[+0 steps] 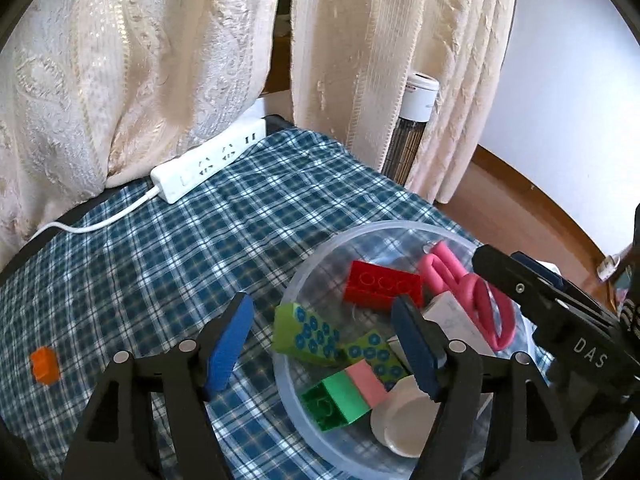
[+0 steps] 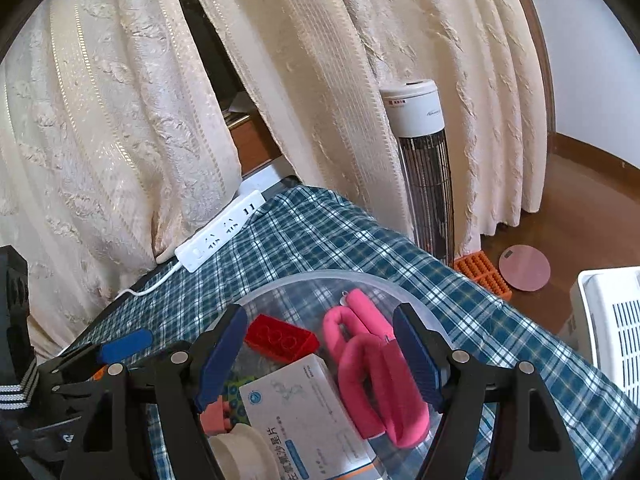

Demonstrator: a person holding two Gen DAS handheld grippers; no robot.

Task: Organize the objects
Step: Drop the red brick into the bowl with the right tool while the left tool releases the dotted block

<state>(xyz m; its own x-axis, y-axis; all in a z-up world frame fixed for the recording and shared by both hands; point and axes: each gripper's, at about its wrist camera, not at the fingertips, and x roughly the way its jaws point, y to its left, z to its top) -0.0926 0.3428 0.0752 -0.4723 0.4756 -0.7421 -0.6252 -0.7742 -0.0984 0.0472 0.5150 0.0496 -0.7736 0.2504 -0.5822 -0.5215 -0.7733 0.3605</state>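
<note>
Clear bowl (image 1: 304,280) on checked cloth (image 1: 160,248) holding bricks, pink grip (image 2: 372,364), white box (image 2: 308,408) cut off at frame bottom, left gripper (image 1: 324,344) jaws apart over bowl rim, empty, right gripper (image 2: 320,356) jaws apart, empty, orange brick (image 1: 45,365) alone on cloth, lid (image 1: 404,420) partly hidden.

Cream curtains (image 2: 120,120), power strip (image 1: 208,160), tower heater (image 2: 424,168).

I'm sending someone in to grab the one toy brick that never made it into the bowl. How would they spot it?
On the blue checked tablecloth, look away from the clear plastic bowl toward the cloth's open side. The small orange brick lies alone there, the only brick outside the bowl and the only orange one.
</note>
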